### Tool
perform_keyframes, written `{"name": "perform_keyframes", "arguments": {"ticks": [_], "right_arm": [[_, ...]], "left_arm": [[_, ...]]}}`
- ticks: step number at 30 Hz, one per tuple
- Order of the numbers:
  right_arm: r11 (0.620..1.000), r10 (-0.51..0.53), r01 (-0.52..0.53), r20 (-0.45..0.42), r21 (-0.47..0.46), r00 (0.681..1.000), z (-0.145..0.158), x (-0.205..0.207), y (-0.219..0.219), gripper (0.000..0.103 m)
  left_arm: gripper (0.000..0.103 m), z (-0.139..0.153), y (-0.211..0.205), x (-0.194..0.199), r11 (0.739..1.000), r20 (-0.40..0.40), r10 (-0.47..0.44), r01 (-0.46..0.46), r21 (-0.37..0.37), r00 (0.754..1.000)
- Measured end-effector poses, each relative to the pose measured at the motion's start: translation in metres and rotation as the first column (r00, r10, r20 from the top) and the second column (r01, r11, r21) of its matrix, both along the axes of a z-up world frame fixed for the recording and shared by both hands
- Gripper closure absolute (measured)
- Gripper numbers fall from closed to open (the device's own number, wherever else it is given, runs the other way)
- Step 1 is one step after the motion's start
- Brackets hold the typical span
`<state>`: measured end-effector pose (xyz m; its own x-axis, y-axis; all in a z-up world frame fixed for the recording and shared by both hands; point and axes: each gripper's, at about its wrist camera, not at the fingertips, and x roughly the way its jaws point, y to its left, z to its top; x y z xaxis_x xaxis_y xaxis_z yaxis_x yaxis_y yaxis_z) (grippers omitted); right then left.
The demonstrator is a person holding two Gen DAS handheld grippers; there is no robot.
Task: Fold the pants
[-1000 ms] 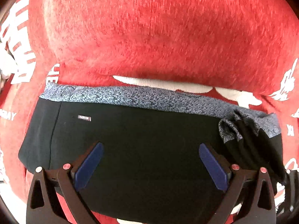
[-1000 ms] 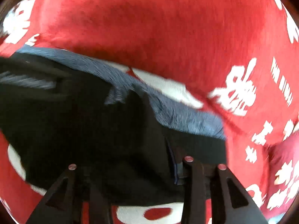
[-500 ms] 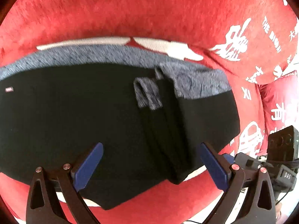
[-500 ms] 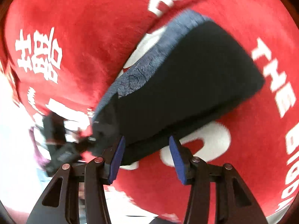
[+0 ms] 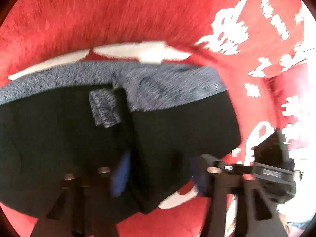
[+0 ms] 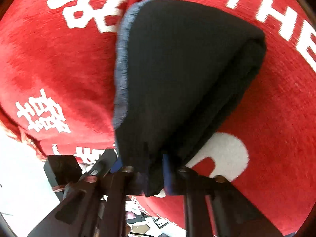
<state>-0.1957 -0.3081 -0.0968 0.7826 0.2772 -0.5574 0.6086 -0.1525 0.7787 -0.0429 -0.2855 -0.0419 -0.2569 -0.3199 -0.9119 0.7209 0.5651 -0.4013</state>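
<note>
Folded black pants (image 5: 177, 128) with a grey patterned waistband (image 5: 167, 86) lie on a red blanket (image 5: 138, 19). My left gripper (image 5: 159, 174) points down at the right end of the pants. Its jaws are closing, blurred, with a thick fold of black cloth between the blue pads (image 5: 120, 175). In the right wrist view the pants (image 6: 187, 69) stretch away as a folded bundle, waistband (image 6: 120, 69) along the left edge. My right gripper (image 6: 142, 169) is shut on the near corner of that bundle. It also shows in the left wrist view as the right gripper (image 5: 272, 169), at the pants' right edge.
The red blanket (image 6: 59, 69) has white lettering and covers a soft surface all around the pants. Its edge drops off at the lower left of the right wrist view, where a bright floor (image 6: 19, 177) and some clutter show. A red cushion (image 5: 286, 29) lies at the far right.
My left gripper slid right along the pants to their right end and its jaws narrowed around the fold. My right gripper swung round to the pants' corner and shut on it.
</note>
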Motion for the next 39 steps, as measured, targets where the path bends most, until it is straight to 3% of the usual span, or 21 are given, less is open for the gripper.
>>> {"name": "perform_keyframes", "arguments": {"ticks": [5,8,10,11,14,15,17,19,22,26,28,30,31,35,37,39], "right_arm": [[0.993,0.080,-0.079,0.003,-0.083,0.997,0.024,0.013,0.001,0.094],[0.988,0.131,-0.131,-0.010,-0.075,0.991,0.019,0.022,0.011,0.097],[0.987,0.151,-0.153,-0.039,-0.058,0.988,0.006,0.029,0.017,0.097],[0.987,0.149,-0.151,-0.037,-0.053,0.988,0.001,0.031,0.019,0.097],[0.984,0.163,-0.163,-0.016,-0.064,0.987,0.004,0.033,0.018,0.096],[0.979,0.190,-0.190,-0.014,-0.068,0.982,0.009,0.034,0.017,0.095],[0.961,0.256,-0.258,-0.029,-0.100,0.966,0.022,0.034,0.015,0.091],[0.921,0.326,-0.331,-0.057,-0.204,0.944,0.048,0.029,0.008,0.084],[0.866,0.342,-0.358,-0.110,-0.349,0.933,0.082,0.017,-0.018,0.053],[0.816,0.282,-0.357,-0.227,-0.455,0.932,0.091,0.010,-0.074,0.051],[0.797,0.275,-0.385,-0.288,-0.466,0.917,0.081,0.012,-0.098,0.051],[0.799,0.301,-0.415,-0.309,-0.434,0.902,0.062,0.011,-0.116,0.051],[0.805,0.326,-0.427,-0.295,-0.411,0.898,0.051,0.015,-0.122,0.051],[0.835,0.393,-0.443,-0.210,-0.326,0.895,0.023,0.027,-0.127,0.052],[0.837,0.410,-0.453,-0.197,-0.308,0.891,0.021,0.034,-0.126,0.065],[0.823,0.445,-0.478,-0.173,-0.309,0.879,0.028,0.041,-0.121,0.071]], "left_arm": [[0.061,0.020,0.020,0.005,0.999,0.041,0.024,-0.022,-0.045,0.999],[0.061,0.006,0.032,0.011,0.999,0.050,0.043,-0.044,0.025,0.998],[0.060,-0.001,0.039,0.018,0.996,0.004,0.088,-0.088,0.025,0.996],[0.058,0.001,0.040,0.021,0.994,-0.017,0.107,-0.107,0.008,0.994],[0.031,0.020,0.041,0.028,0.989,-0.021,0.125,-0.126,-0.076,0.992],[0.027,0.025,0.042,0.029,0.987,-0.024,0.124,-0.126,-0.098,0.992],[0.027,0.030,0.035,0.029,0.987,-0.040,0.102,-0.106,-0.122,0.994],[0.027,0.027,0.024,0.027,0.991,-0.040,0.068,-0.072,-0.109,0.997],[0.027,0.017,0.011,0.021,0.996,-0.042,0.023,-0.026,-0.087,0.999],[0.028,0.011,0.002,0.015,0.997,-0.045,0.011,-0.014,-0.076,0.999],[0.044,0.008,0.001,0.015,0.996,-0.058,0.010,-0.015,-0.083,0.998],[0.086,0.000,-0.004,0.014,0.998,-0.094,-0.004,-0.002,-0.065,0.996],[0.093,-0.006,-0.006,0.014,0.999,-0.117,-0.008,0.003,-0.047,0.993],[0.097,-0.005,-0.001,0.014,0.999,-0.099,-0.003,-0.001,-0.043,0.995],[0.097,0.000,0.008,0.017,0.999,-0.084,0.009,-0.013,-0.050,0.996],[0.097,0.002,0.018,0.020,0.999,-0.056,0.006,-0.009,-0.042,0.998]]}}
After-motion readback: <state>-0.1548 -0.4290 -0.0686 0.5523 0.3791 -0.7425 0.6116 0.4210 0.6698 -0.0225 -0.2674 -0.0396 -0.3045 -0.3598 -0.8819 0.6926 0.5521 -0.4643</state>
